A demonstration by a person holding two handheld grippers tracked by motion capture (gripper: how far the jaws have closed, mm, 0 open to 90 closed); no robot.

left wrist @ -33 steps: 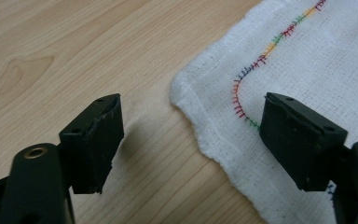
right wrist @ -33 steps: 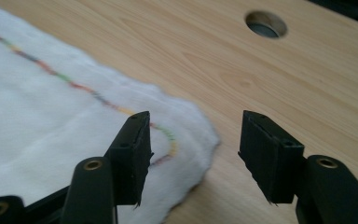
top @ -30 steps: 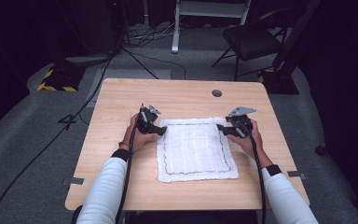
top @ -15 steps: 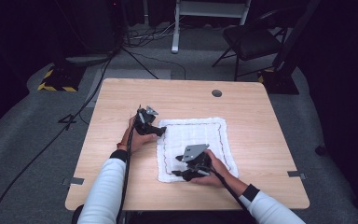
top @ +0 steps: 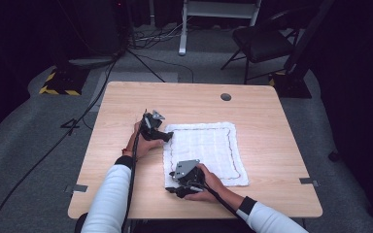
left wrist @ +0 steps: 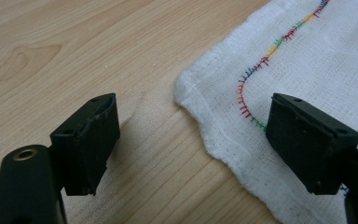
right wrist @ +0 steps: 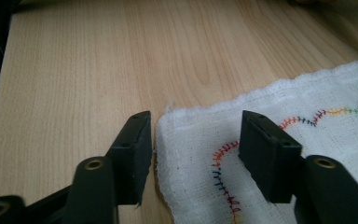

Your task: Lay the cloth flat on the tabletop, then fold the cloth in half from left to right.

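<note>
Right gripper view: your right gripper [right wrist: 193,154] has been closing, jaws apart astride the cloth [right wrist: 284,154] corner. Left gripper [left wrist: 193,144] gapes over its corner, presumably to fold.

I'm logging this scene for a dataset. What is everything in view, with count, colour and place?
White square cloth with multicoloured stitched border: one, flat on the table, right of centre.
Light wooden table: one, mid-frame.
Grey round cap: one, far table edge.
Black folding chair: one, floor beyond table.
Yellow-black striped block: one, floor, far left.
Left gripper: black, jaws open astride the cloth's far-left corner.
Right gripper: black, jaws open, closing at near-left corner.
</note>
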